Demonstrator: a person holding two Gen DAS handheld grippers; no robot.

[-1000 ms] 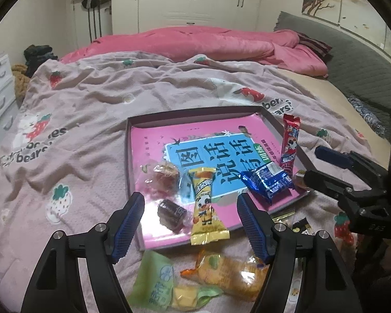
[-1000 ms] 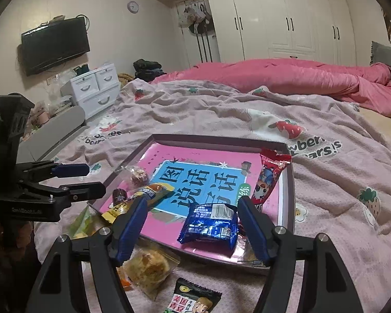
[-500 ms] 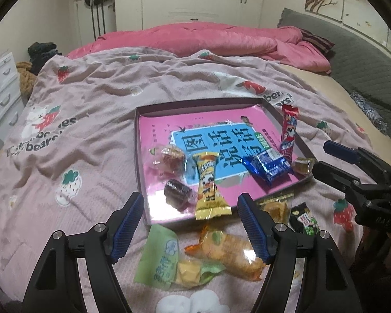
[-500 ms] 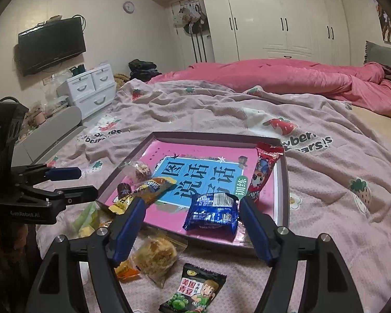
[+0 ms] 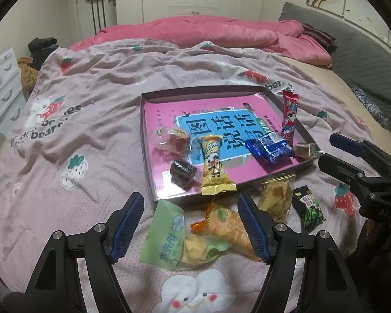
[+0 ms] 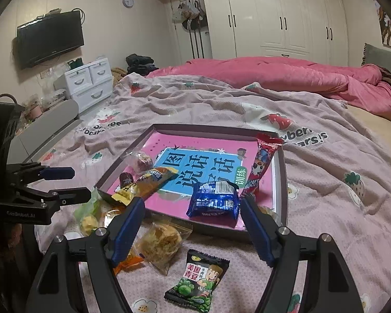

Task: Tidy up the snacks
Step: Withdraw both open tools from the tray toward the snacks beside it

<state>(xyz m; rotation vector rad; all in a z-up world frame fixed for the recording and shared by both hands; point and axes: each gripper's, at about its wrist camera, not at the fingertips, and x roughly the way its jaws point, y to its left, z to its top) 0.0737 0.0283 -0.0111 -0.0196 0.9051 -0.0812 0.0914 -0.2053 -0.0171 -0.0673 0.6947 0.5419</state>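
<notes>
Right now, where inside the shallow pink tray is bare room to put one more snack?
The back half of the pink tray, between its far rim and the red stick packet, is bare. The front is crowded: yellow wrapper, blue packet, dark candy.

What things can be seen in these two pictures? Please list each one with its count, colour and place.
tray: 1, purple rim, pink and blue print inside, on the blanket
blue packet: 1, in tray, near edge
red stick packet: 1, leaning on tray's right wall
yellow packet: 1, in tray, end over the near rim
dark wrapped sweet: 1, in tray
green packet: 1, on blanket before tray
orange packet: 1, beside the green one
black pea packet: 1, on blanket
clear pastry bag: 1, on blanket
blanket: 1, pink, strawberry print
left gripper: 1, black and blue, open, empty
right gripper: 1, same, open, empty
</notes>
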